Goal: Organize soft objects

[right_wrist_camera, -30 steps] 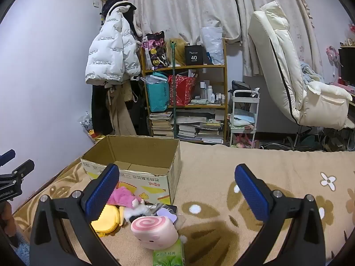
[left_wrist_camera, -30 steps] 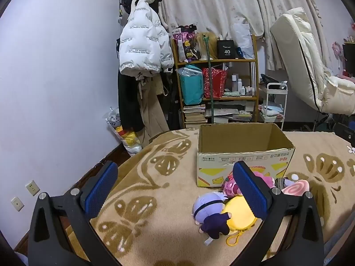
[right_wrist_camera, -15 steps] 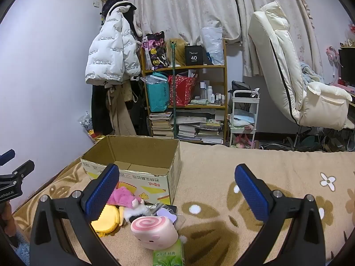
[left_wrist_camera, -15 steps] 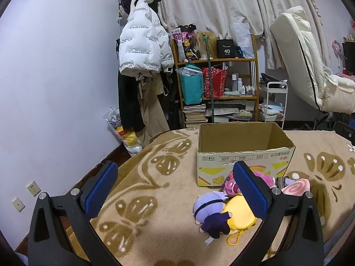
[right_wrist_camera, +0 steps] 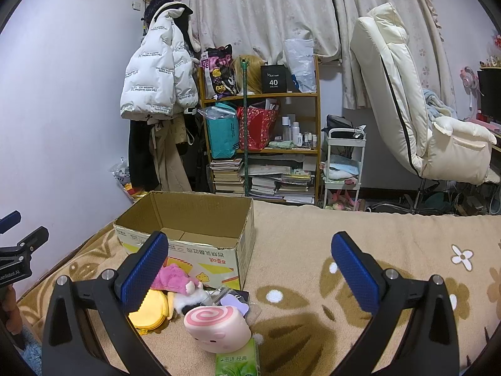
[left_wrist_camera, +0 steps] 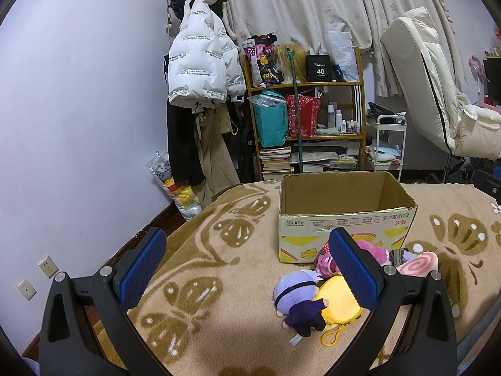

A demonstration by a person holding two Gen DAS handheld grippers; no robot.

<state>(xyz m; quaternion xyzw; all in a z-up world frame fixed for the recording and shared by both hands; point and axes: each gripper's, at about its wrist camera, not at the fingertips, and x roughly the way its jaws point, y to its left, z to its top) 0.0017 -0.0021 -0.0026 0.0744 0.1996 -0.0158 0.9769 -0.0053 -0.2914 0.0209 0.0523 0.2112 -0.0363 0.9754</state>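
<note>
On the patterned blanket [left_wrist_camera: 219, 282] sat one open cardboard box [left_wrist_camera: 344, 219], one purple-haired doll [left_wrist_camera: 297, 294], one yellow plush [right_wrist_camera: 150, 310], one pink plush [right_wrist_camera: 172, 279], one pink swirl cushion [right_wrist_camera: 216, 329] and one green tissue pack [right_wrist_camera: 238, 360].

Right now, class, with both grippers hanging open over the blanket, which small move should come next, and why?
Probably lower the left gripper onto the purple-haired doll. Both grippers are open and hold nothing, the cardboard box looks empty, and the doll lies nearest, at the pile's outer edge.
</note>
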